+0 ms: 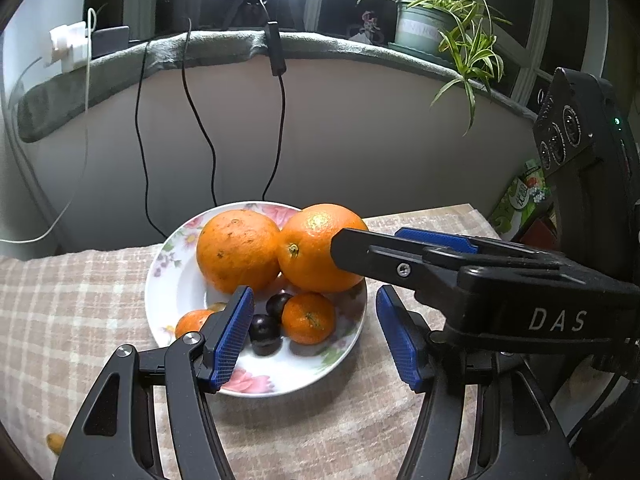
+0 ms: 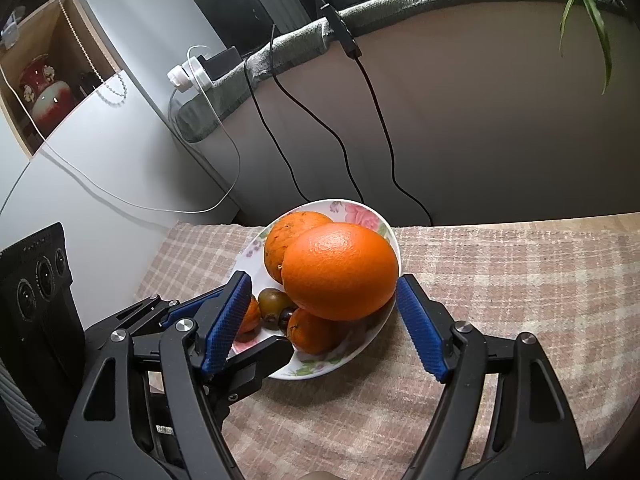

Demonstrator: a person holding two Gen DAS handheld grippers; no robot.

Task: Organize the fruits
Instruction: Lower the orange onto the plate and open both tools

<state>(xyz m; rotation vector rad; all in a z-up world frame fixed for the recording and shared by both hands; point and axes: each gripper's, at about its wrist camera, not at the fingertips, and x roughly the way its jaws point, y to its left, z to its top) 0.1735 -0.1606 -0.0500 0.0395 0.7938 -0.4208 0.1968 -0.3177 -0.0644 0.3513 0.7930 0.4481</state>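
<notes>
A flowered white plate (image 1: 256,384) on the checked cloth holds two large oranges (image 1: 238,250) (image 1: 316,248), two small tangerines (image 1: 308,318) and dark plums (image 1: 264,330). My left gripper (image 1: 316,334) is open, low over the plate's near side, empty. My right gripper (image 2: 324,326) is open, its blue pads (image 2: 420,328) on either side of the nearer large orange (image 2: 340,272), which rests on the plate (image 2: 304,370); the pads stand slightly apart from it. The right gripper's fingers (image 1: 404,252) reach in from the right in the left wrist view.
Checked tablecloth (image 1: 72,304) covers the table. A small orange fruit (image 1: 56,442) lies at the near left edge. Black cables (image 1: 200,120) hang down the wall behind. A potted plant (image 1: 440,28) stands on the ledge. A snack bag (image 1: 520,196) sits at right.
</notes>
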